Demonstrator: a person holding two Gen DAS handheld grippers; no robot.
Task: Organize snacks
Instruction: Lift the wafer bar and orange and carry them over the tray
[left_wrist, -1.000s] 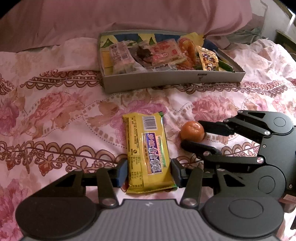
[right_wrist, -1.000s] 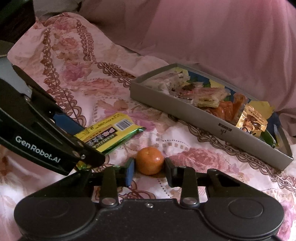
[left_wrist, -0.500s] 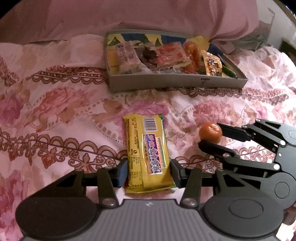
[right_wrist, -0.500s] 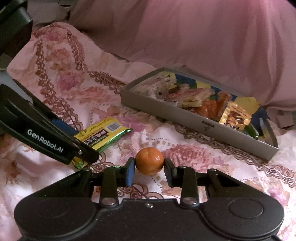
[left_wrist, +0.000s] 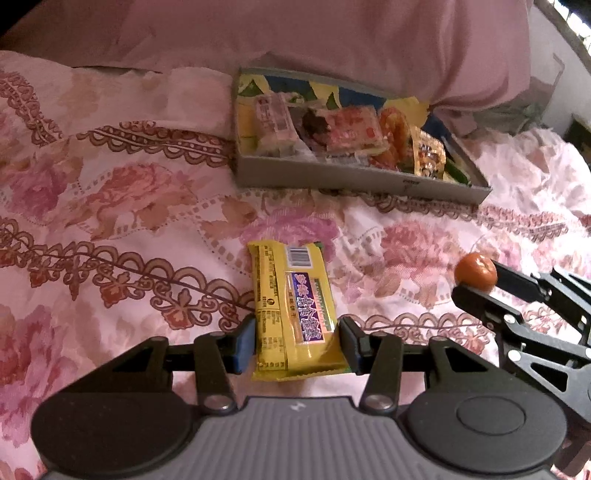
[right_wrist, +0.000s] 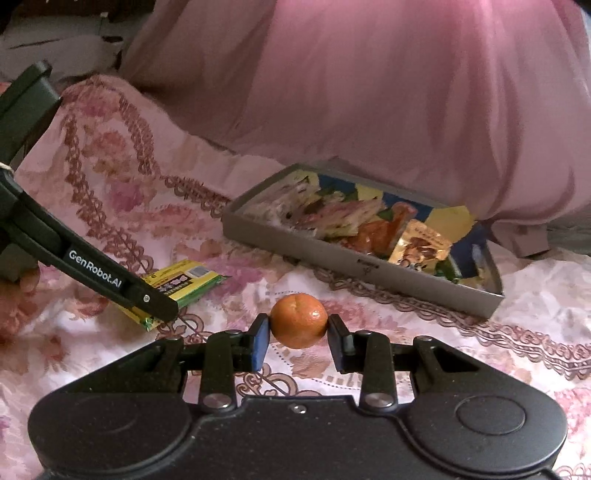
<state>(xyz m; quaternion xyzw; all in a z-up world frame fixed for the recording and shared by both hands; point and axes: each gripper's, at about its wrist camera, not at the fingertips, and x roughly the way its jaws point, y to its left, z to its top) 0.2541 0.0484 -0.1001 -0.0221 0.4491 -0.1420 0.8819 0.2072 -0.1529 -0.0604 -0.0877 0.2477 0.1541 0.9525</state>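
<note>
Right gripper (right_wrist: 298, 334): clamped on the small orange (right_wrist: 298, 320), a pad on each side at about its widest part, the fruit clear of the bedspread (right_wrist: 535, 295).
Left gripper (left_wrist: 297, 343): closed on the near end of the yellow snack packet (left_wrist: 293, 302), pads pressing its long edges; the far end reaches forward past the fingers (whether it is fully off the cloth I cannot tell).
Where the goods stand: both are short of the grey tray (left_wrist: 332, 181), which lies ahead on the bed against the pink pillow (left_wrist: 332, 44); the orange is off to the right of the packet, well apart from it.
Tray contents: wrapped snacks crowd the middle and right; in the left wrist view the left end looks barer.
Step in hand (my reading): carry both items forward and set them in the tray.
Doing it well, orange: it is round and held on two small patches, so keep the squeeze steady, clear the near wall, and lower it into a gap between wrappers before letting go, or it may roll.
Doing it well, packet: held by one end, it may droop, so lead the far end over the wall and lay it flat toward the barer left end.
Spacing: bring the two grippers in at separate ends so the linkages do not clash.
</note>
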